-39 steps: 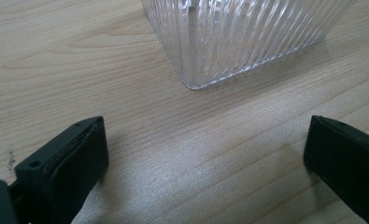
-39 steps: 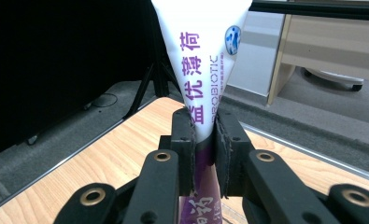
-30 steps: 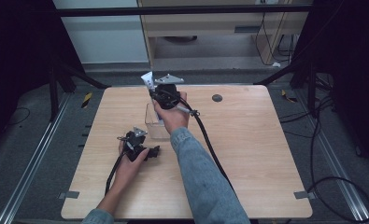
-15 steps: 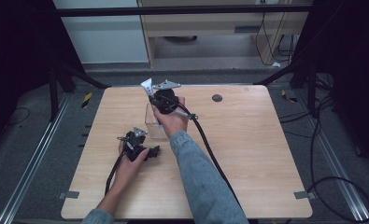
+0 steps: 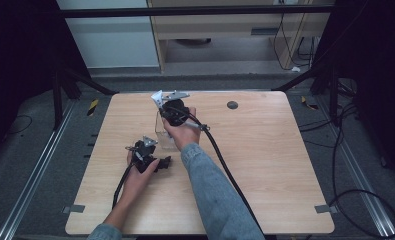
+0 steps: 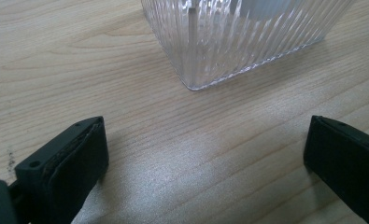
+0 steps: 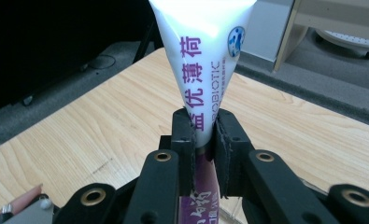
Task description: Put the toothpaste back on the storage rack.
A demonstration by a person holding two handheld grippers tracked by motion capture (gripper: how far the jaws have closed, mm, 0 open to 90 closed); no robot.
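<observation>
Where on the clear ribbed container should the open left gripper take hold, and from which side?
Judging by shape, grip the ribbed container across two flat opposite walls near the rim, coming in level from its near corner side. The left gripper is open on the table, apart from it.

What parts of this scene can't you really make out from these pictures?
- Toothpaste tube: in the right gripper view its top is cut off by the frame edge and washed out by glare; the right gripper hides its lower part.
- Ribbed clear container: in the left gripper view its top is cut off, and its contents are blurred by the ribbing.
- Small dark round thing: in the high view, too small to identify.
</observation>
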